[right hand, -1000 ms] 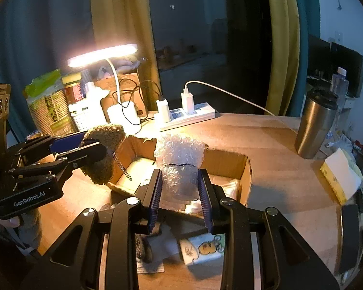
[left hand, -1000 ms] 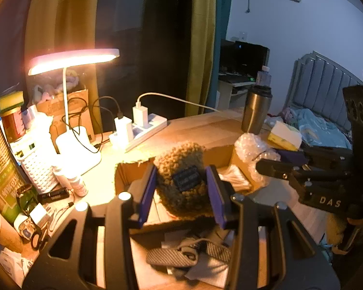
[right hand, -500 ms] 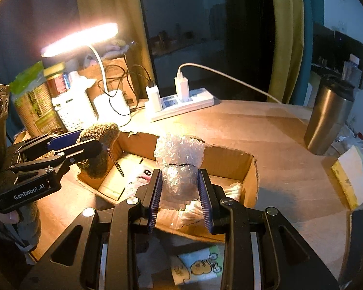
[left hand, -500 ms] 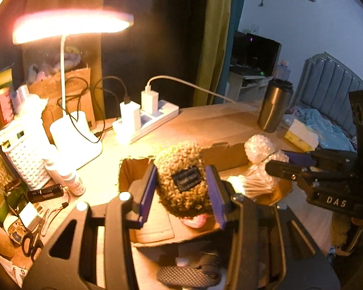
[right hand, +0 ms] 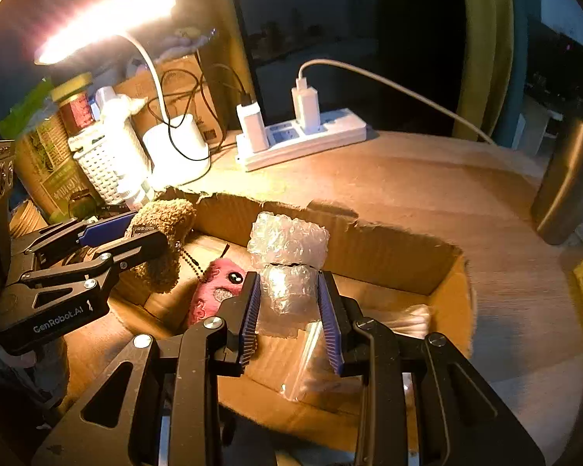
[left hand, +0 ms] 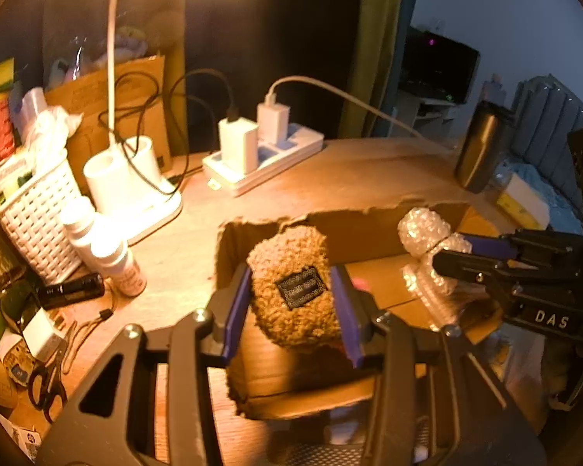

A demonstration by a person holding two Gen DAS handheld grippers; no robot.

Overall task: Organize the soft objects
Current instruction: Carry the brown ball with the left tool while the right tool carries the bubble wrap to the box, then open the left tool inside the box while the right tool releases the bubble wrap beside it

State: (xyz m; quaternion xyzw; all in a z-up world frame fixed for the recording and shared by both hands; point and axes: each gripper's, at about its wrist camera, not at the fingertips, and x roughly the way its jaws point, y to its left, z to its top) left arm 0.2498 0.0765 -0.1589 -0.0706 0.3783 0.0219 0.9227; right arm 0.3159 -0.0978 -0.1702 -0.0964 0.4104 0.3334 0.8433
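Grippers over a torn cardboard box (right hand: 369,256) on a wooden desk (right hand: 427,182), each pinching a soft item. Left gripper (left hand: 293,303) has its blue pads pressed against the sides of a brown fuzzy pouch (left hand: 291,283) with a dark label facing the camera; seen from the right wrist, the same gripper (right hand: 126,235) holds the pouch (right hand: 167,233) above the box's left corner, a bead chain hanging beneath it. Right gripper (right hand: 289,306) squeezes a roll of bubble wrap (right hand: 287,256), its upper part bulging above the fingertips; from the left wrist this gripper (left hand: 452,252) sits to the right of the pouch with the wrap (left hand: 425,233) at its tips.

Compared with a second ago, both grippers have moved forward and lower, so the box now fills the space directly under and ahead of each claw rather than lying beyond it. A pink plush toy (right hand: 213,287) with a black eye, hidden earlier, now shows on the box floor just left of the right gripper's left finger. A clear plastic bag (right hand: 318,353) lies below the wrap.

Beyond the left gripper stand a lit desk lamp (left hand: 132,178) and a white power strip (left hand: 268,163); a steel tumbler (left hand: 480,147) stands far right.
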